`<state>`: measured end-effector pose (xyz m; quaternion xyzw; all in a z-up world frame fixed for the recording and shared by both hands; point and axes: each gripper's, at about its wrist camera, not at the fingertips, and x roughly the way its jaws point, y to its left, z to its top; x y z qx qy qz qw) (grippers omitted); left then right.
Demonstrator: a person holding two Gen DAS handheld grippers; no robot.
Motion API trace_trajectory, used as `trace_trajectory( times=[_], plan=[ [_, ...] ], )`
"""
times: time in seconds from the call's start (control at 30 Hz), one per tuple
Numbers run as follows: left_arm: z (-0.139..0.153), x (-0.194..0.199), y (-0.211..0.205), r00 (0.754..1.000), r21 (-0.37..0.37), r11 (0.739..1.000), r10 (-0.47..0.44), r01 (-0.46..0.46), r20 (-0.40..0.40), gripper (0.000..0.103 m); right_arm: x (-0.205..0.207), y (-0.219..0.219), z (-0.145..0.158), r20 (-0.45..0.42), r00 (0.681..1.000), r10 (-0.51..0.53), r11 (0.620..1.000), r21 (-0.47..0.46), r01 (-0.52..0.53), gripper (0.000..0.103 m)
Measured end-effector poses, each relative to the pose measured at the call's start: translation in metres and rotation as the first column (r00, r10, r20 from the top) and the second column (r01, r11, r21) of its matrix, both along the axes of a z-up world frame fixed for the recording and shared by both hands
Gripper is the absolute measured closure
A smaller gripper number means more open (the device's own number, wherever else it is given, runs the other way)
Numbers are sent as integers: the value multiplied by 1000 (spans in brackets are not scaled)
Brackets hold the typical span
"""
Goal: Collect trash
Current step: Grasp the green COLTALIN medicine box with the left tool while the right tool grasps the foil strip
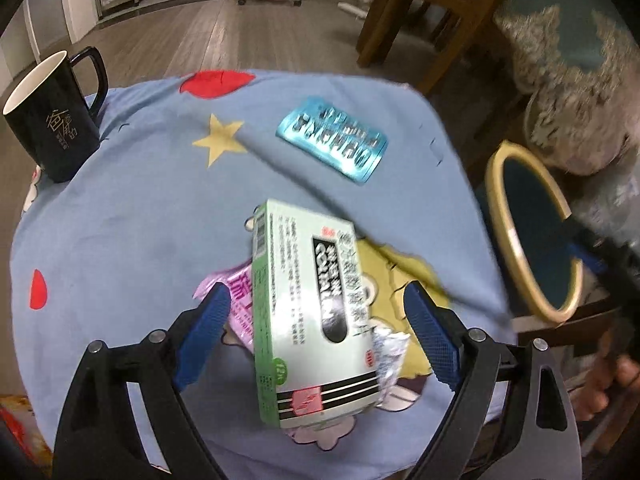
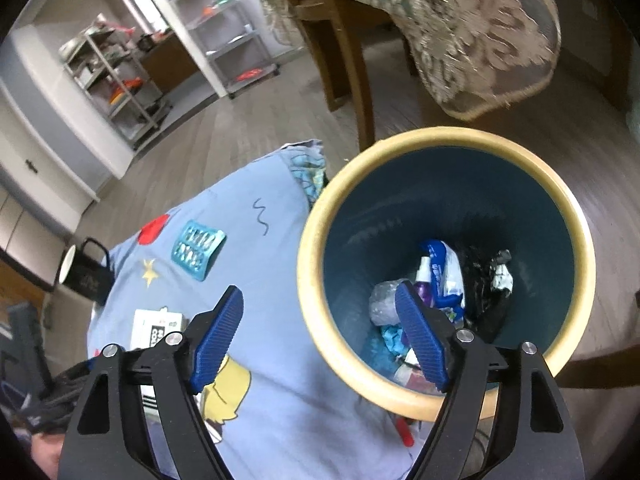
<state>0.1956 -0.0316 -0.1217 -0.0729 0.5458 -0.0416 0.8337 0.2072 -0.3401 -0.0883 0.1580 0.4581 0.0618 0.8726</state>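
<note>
The left gripper (image 1: 316,328) stands wide open, its blue pads on either side of a green-and-white medicine box (image 1: 308,316) without touching it. A pink sachet (image 1: 236,300) lies just left of the box, under its edge. Ahead lies a teal blister pack (image 1: 332,140); far ahead-left stands a black mug (image 1: 56,116); to the right, the yellow-rimmed bin (image 1: 532,224).

A matt printed cloth (image 1: 132,216) covers the desk, bearing a glossy cardboard box (image 1: 308,312), a shiny foil blister pack (image 1: 332,140), a glazed black mug (image 1: 52,116), beside ribbed blue rubbery fingers (image 1: 206,332) and a smooth plastic bin (image 2: 448,136).
</note>
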Motion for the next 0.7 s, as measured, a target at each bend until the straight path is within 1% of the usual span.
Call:
trace_trajectory(
  times=[0.1, 0.17, 0.3, 0.37, 0.43, 0.53, 0.7],
  plan=[
    [-7, -2, -11, 999, 86, 996, -29, 30, -14, 16, 0, 4, -1, -1, 1000, 13, 1000, -1, -13, 24],
    [-13, -4, -21, 998, 148, 987, -52, 55, -21, 16, 1, 6, -2, -3, 1000, 15, 1000, 0, -15, 24],
    [-26, -8, -37, 995, 275, 956, -95, 98, -25, 16, 1, 7, -3, -5, 1000, 20, 1000, 3, -20, 24],
    [-32, -9, -39, 995, 301, 948, -100, 104, -31, 17, 1, 8, -2, -3, 1000, 26, 1000, 2, -26, 24],
    [-33, -8, -38, 994, 295, 950, -100, 107, -36, 26, 0, 9, -2, -2, 1000, 31, 1000, 0, -31, 24],
    [-29, -8, -33, 996, 254, 963, -88, 92, -27, 28, 0, 12, -1, 1, 999, 42, 999, -1, -42, 24],
    [-13, -8, -22, 998, 184, 981, -58, 54, 17, 31, -1, 23, -1, 4, 996, 88, 996, -8, -88, 24]
  ],
)
